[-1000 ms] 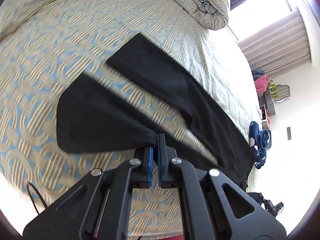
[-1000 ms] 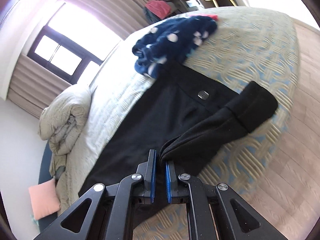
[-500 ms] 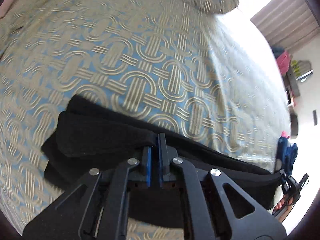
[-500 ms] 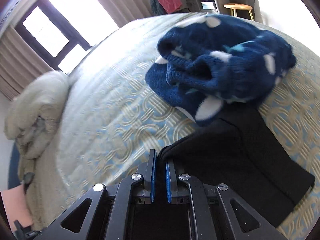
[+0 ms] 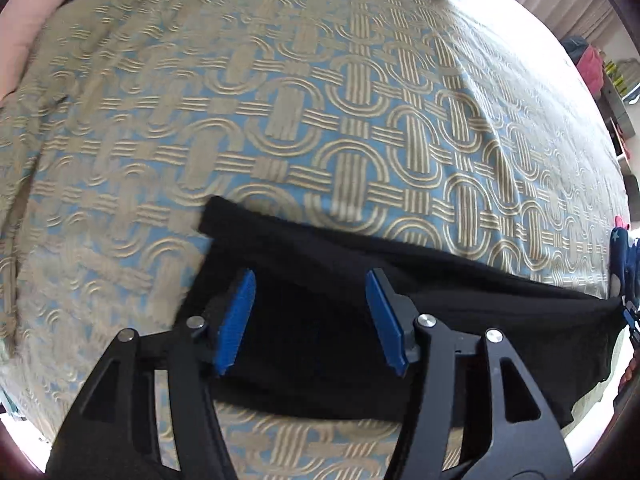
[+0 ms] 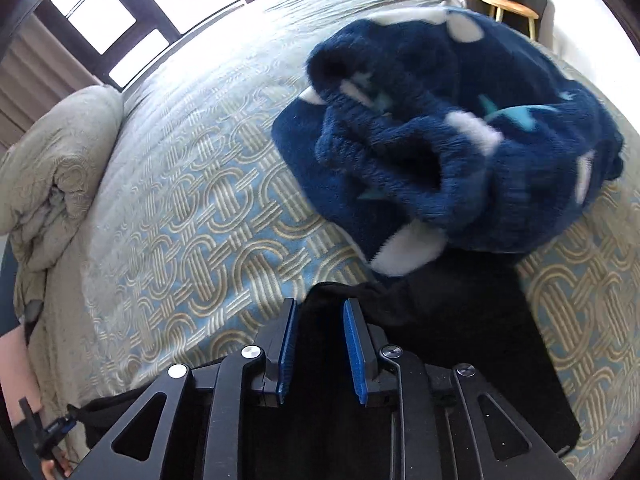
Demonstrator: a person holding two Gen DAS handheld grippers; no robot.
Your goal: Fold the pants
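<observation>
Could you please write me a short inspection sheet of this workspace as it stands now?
Surface: bed under a blue-and-tan patterned bedspread.
Job's things: black pants lie folded lengthwise, flat on the bedspread.
Clutter: navy fleece garment with white spots, bunched, overlapping the pants' far end; rolled duvet.
Grippers: left hand-held gripper open over the pants, jaws just opening, pads clear of the cloth; right hand-held gripper open, jaws just opening, cloth edge between them.
Cables: nothing seen.
Surroundings: window, curtains, wooden stool.
</observation>
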